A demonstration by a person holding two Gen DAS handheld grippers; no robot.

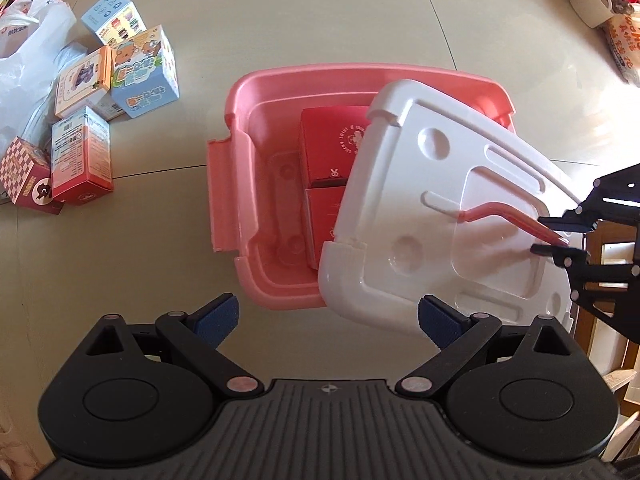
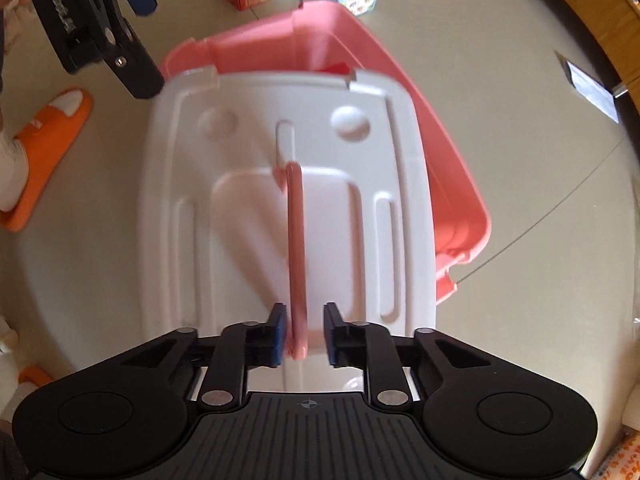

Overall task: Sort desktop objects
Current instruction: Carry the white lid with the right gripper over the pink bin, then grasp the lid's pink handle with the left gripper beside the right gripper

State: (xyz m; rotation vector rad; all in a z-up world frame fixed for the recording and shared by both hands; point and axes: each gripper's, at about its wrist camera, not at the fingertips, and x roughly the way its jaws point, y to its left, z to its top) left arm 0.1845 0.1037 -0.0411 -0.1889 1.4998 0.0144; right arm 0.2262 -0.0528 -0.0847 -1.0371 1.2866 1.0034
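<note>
Lid (image 1: 436,216) in white plastic hangs tilted over a pink bin (image 1: 256,184), covering its right part and leaving the left open, with the right gripper (image 2: 305,332) at the lid's pink handle (image 2: 296,240). Its jaws stand narrowly apart on either side of the handle, the left pad seeming to touch it and a gap showing at the right; whether the grip is firm cannot be told. The left gripper (image 1: 328,316) hovers near the bin's front edge, jaws spread wide and holding nothing. Inside the bin stand 2 red boxes (image 1: 332,148), partly hidden by the lid. About 6 small printed cartons (image 1: 100,120) lie clustered on the table (image 1: 320,20) well left of the bin, beside a white plastic bag (image 1: 24,60). The lid looks light, stiff and smooth, likely slippery along its rim; the thin handle is the natural hold, though the lid may swing from it. The table is pale, glossy and round-edged, so things could slide. Beyond it, a mug (image 1: 592,4) and snack packets sit at the far right, and an orange slipper (image 2: 44,148) rests on the floor.
</note>
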